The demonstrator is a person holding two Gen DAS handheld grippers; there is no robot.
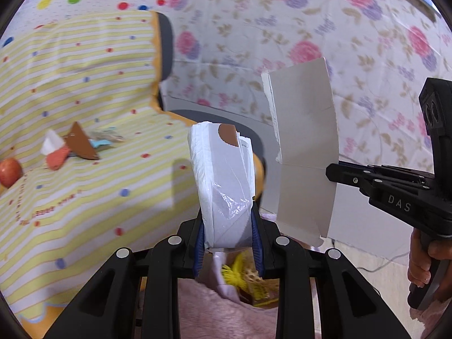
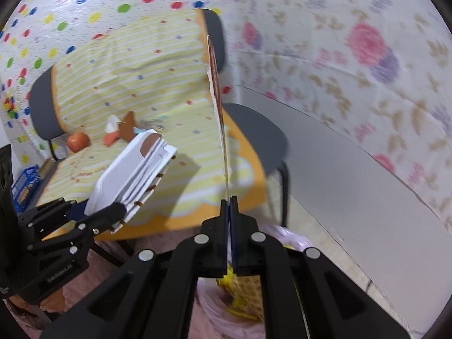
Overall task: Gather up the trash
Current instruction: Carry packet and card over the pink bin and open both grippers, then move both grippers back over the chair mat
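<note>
My left gripper (image 1: 227, 217) is shut on a white plastic-wrapped bundle (image 1: 223, 169) with a brown patch at its top, held upright between the blue pads. My right gripper (image 2: 229, 200) is shut on a thin torn sheet of cardboard (image 2: 217, 99), seen edge on. From the left wrist view the same cardboard (image 1: 305, 147) shows its grey-white face, pinched at its right edge by the right gripper (image 1: 332, 173). The left gripper (image 2: 118, 210) with the bundle (image 2: 132, 169) appears at the lower left of the right wrist view. Under both grippers lies a pink bag (image 1: 214, 310) with yellow trash (image 1: 240, 276) inside.
A pile of scraps (image 1: 82, 144), brown, white, orange and blue, lies on the yellow-striped cloth over grey chairs (image 2: 254, 130), with an apple (image 1: 10, 172) beside it. A blue crate (image 2: 25, 186) stands on the floor at the left. A hand (image 1: 421, 265) grips the right tool's handle.
</note>
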